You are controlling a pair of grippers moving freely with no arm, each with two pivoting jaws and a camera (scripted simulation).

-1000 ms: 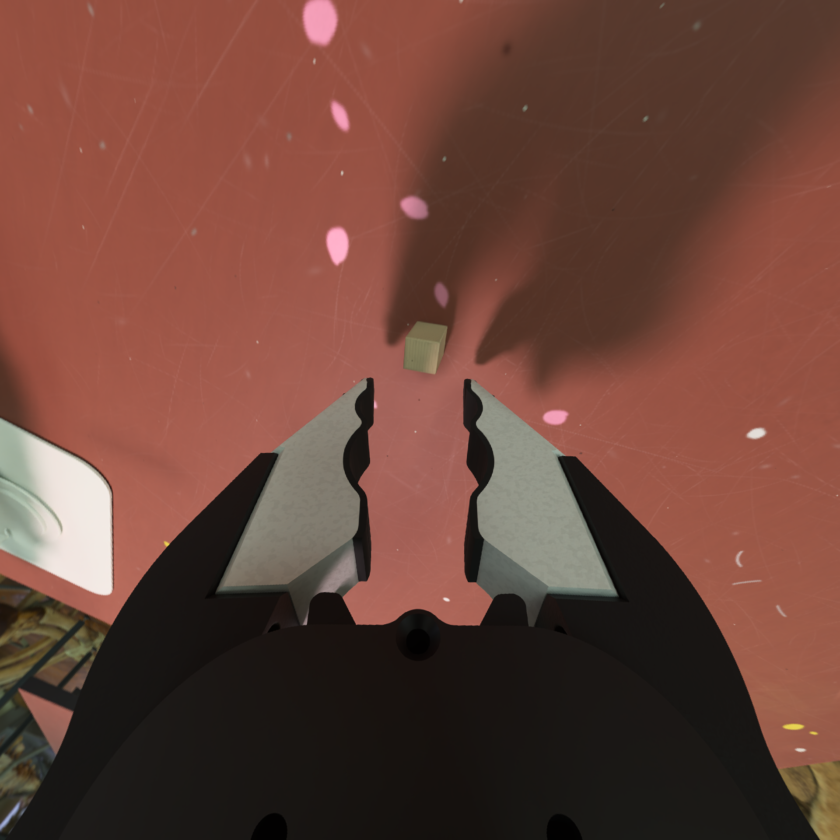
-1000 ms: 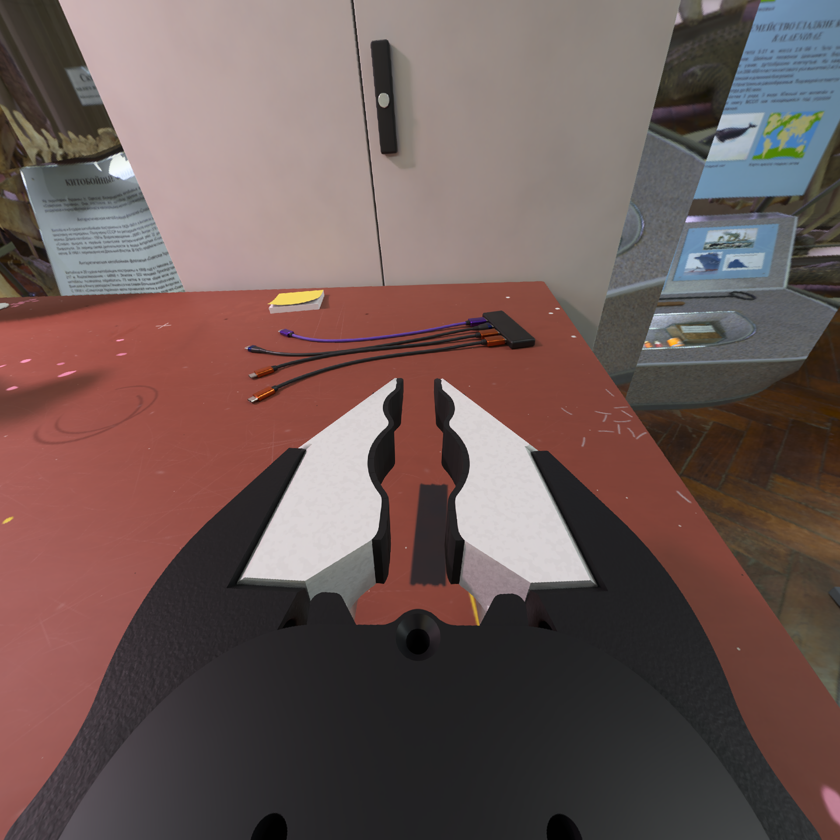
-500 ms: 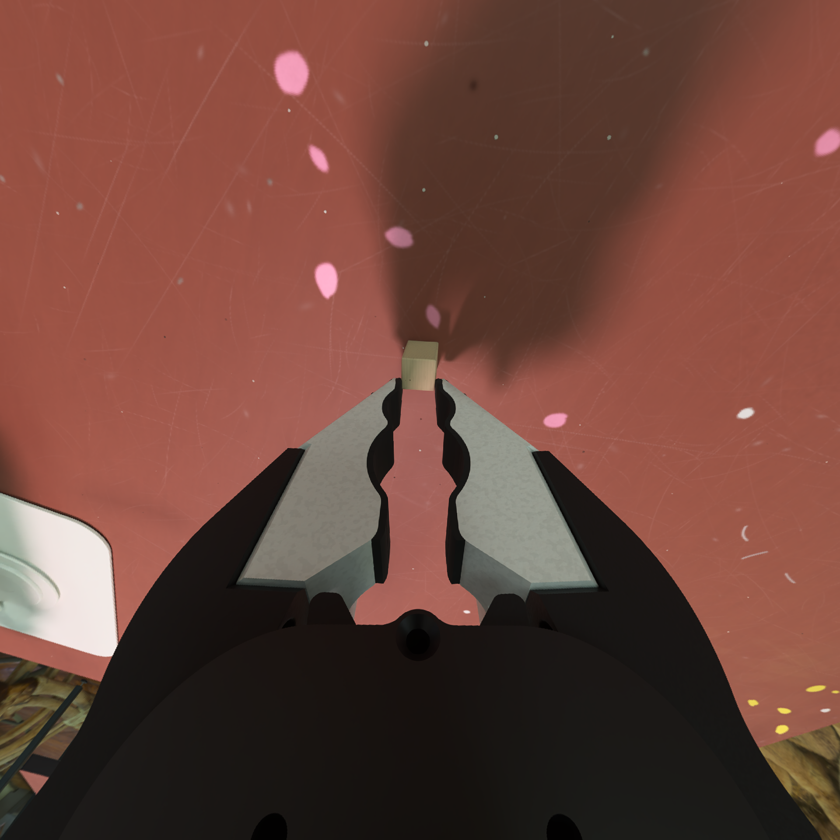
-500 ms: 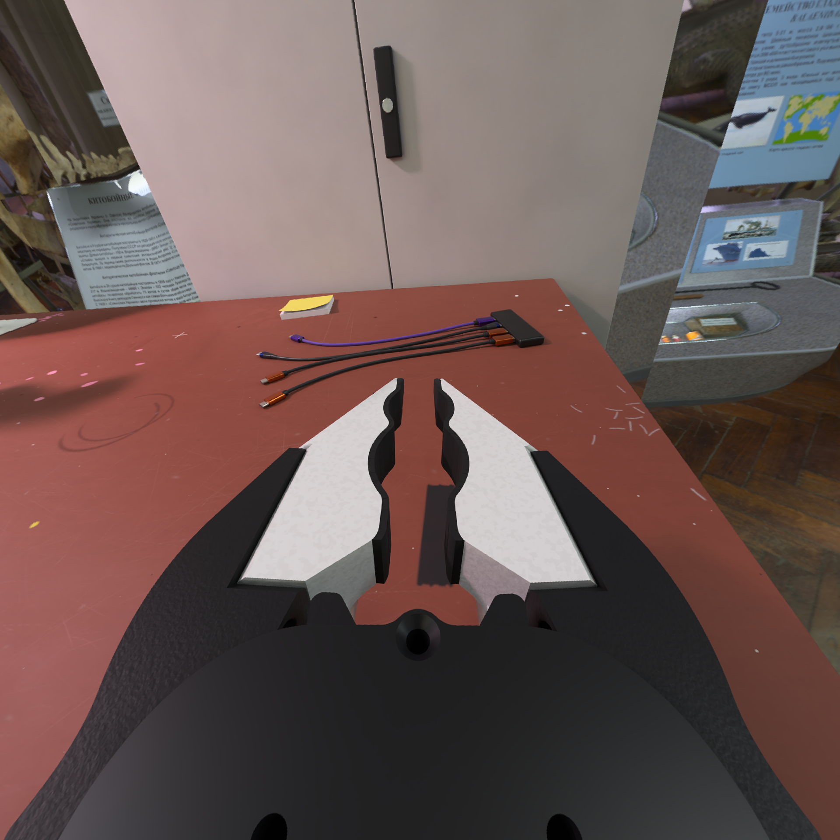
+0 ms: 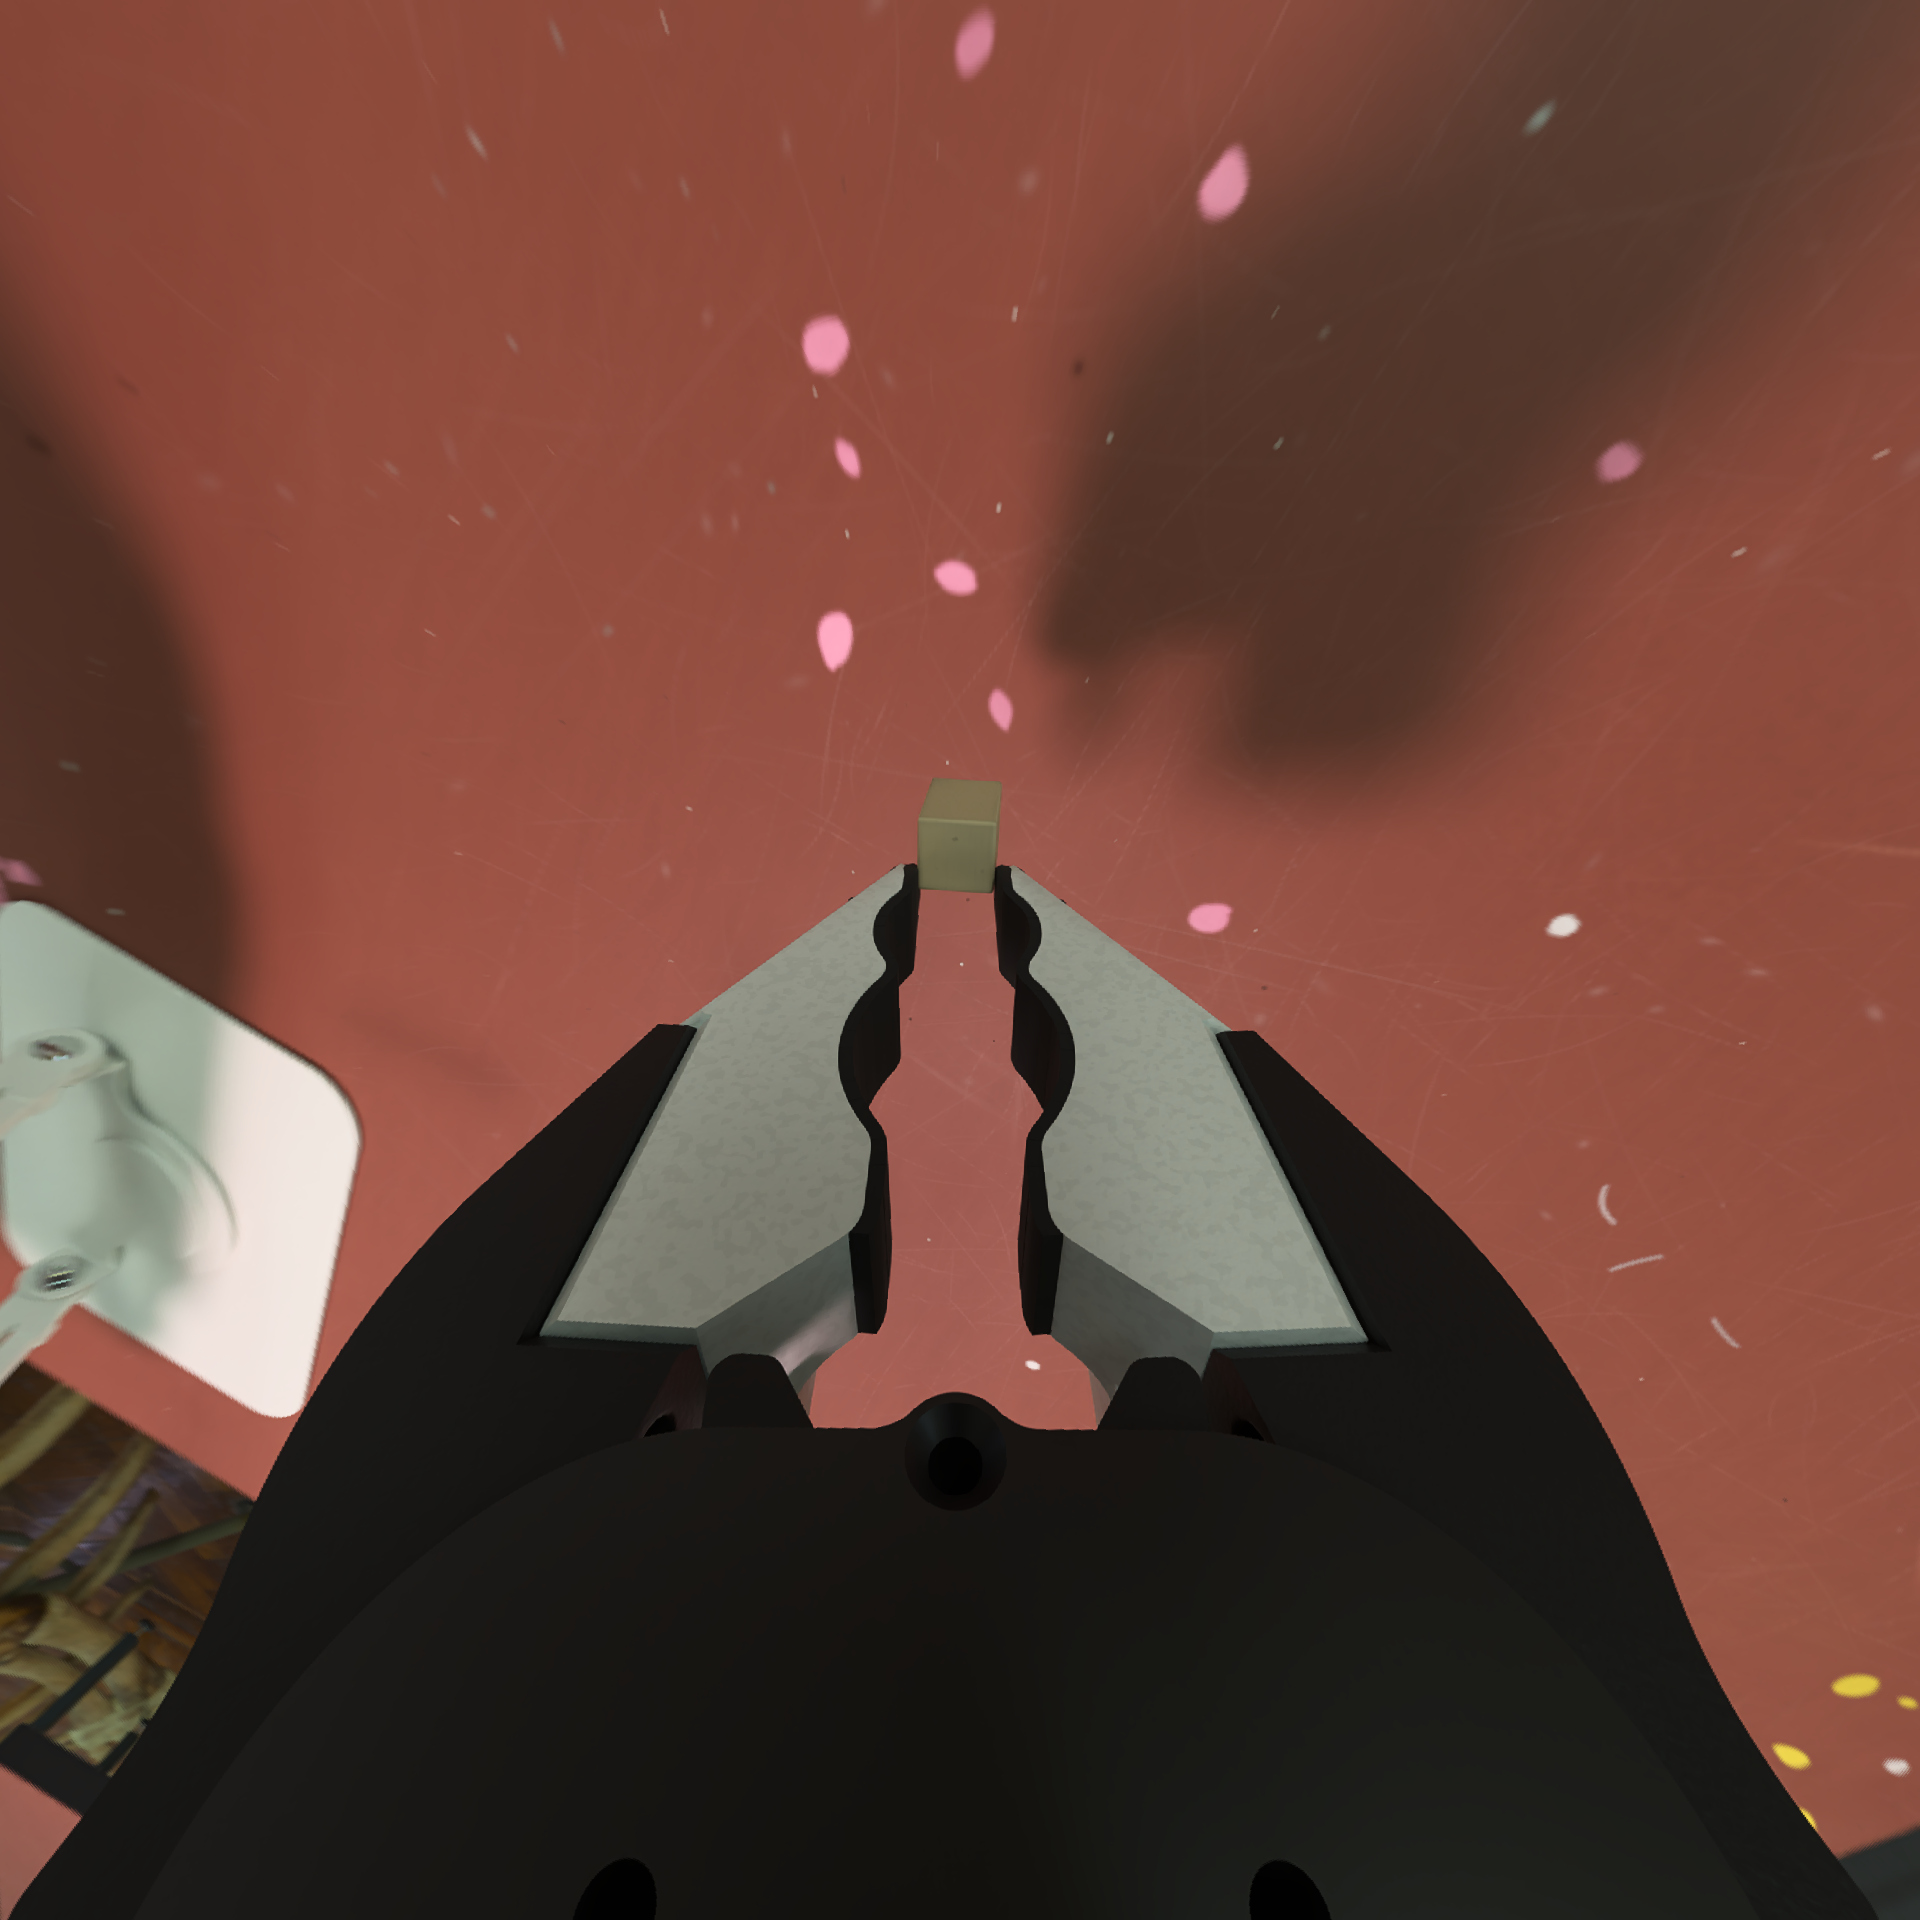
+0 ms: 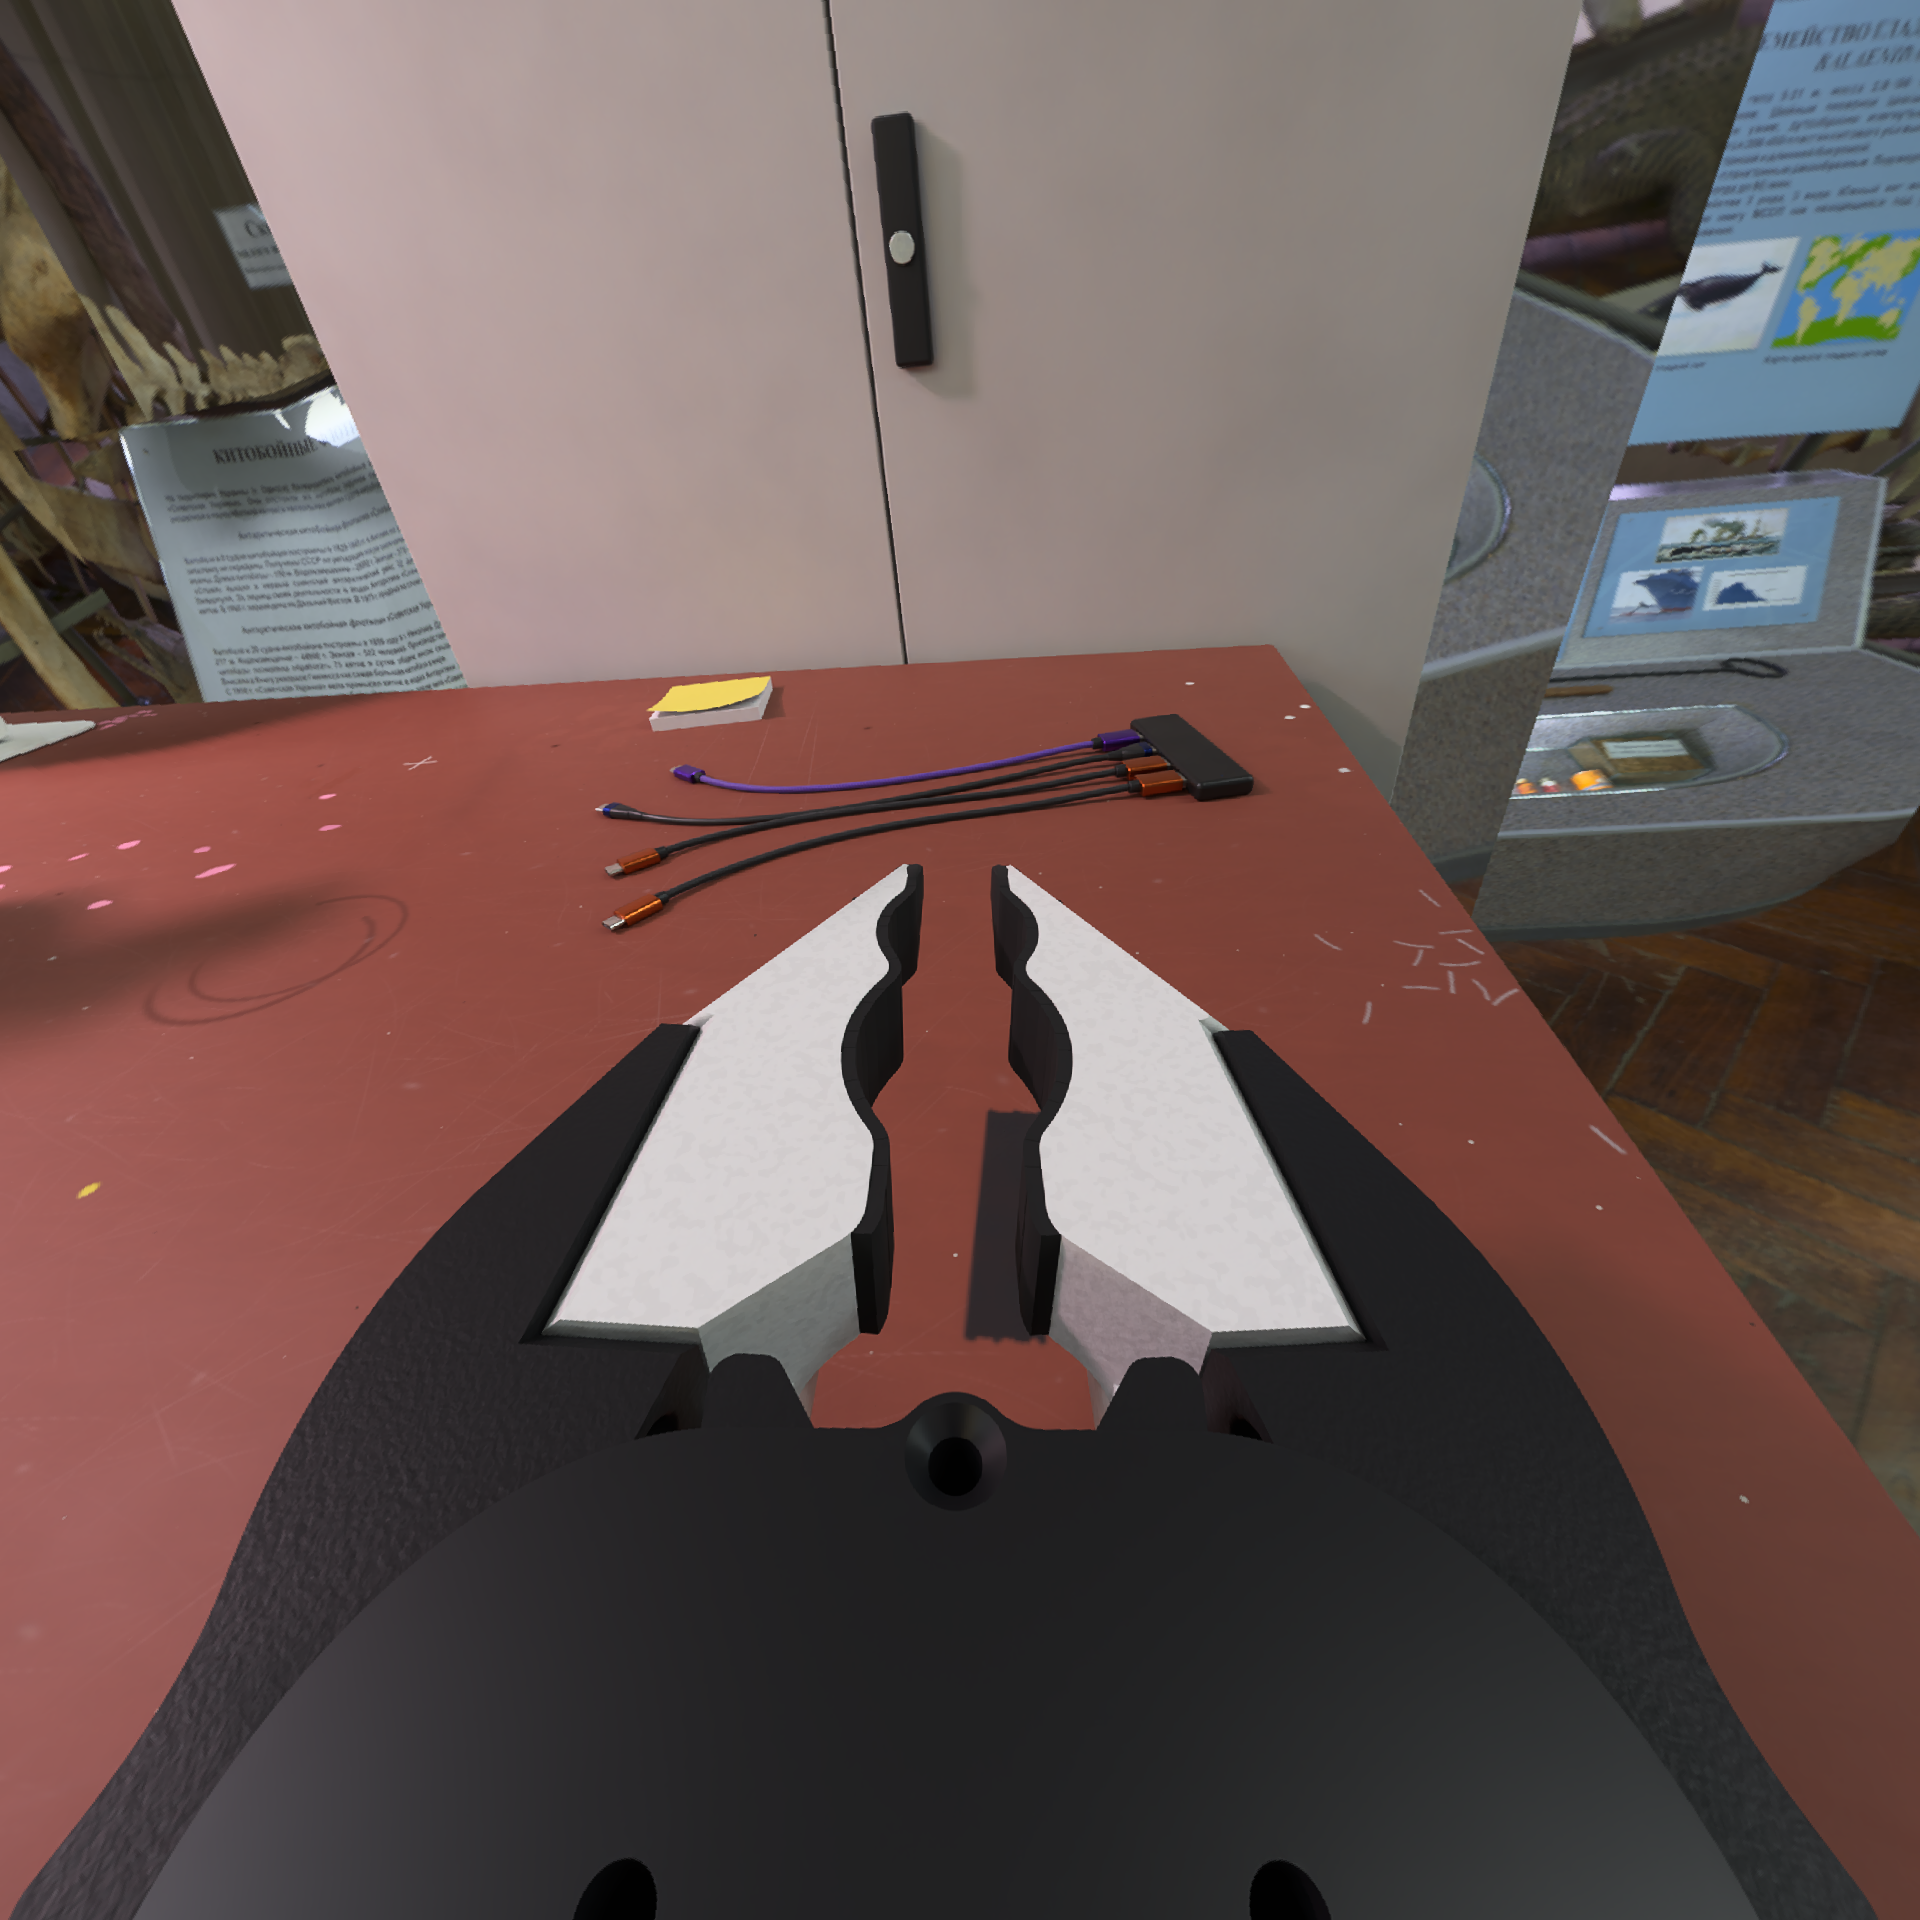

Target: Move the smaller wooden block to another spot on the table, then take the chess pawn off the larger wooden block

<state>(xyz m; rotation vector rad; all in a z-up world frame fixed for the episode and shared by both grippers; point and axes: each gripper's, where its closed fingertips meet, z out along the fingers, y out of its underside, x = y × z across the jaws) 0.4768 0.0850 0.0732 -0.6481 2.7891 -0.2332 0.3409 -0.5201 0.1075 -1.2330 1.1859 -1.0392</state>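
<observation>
In the left wrist view, my left gripper [image 5: 957, 883] is shut on the smaller wooden block [image 5: 959, 840], a pale cube pinched between the fingertips. It is held above the red table [image 5: 520, 520], and its shadow lies off to the upper right. In the right wrist view, my right gripper [image 6: 954, 878] hovers low over the red table [image 6: 312, 1143]. Its jaws are nearly together with nothing between them. The larger wooden block and the chess pawn are in neither view.
A white square base with a fitting [image 5: 177, 1143] stands at the table's edge, left of my left gripper. A black hub with several cables [image 6: 1190, 769] and a yellow notepad [image 6: 713, 702] lie ahead of my right gripper. A grey cabinet [image 6: 883, 364] stands behind the table, whose right edge [image 6: 1558, 1039] drops off.
My left gripper moved forward around the small block, closed on it and lifted it off the table. The right gripper stayed nearly still.
</observation>
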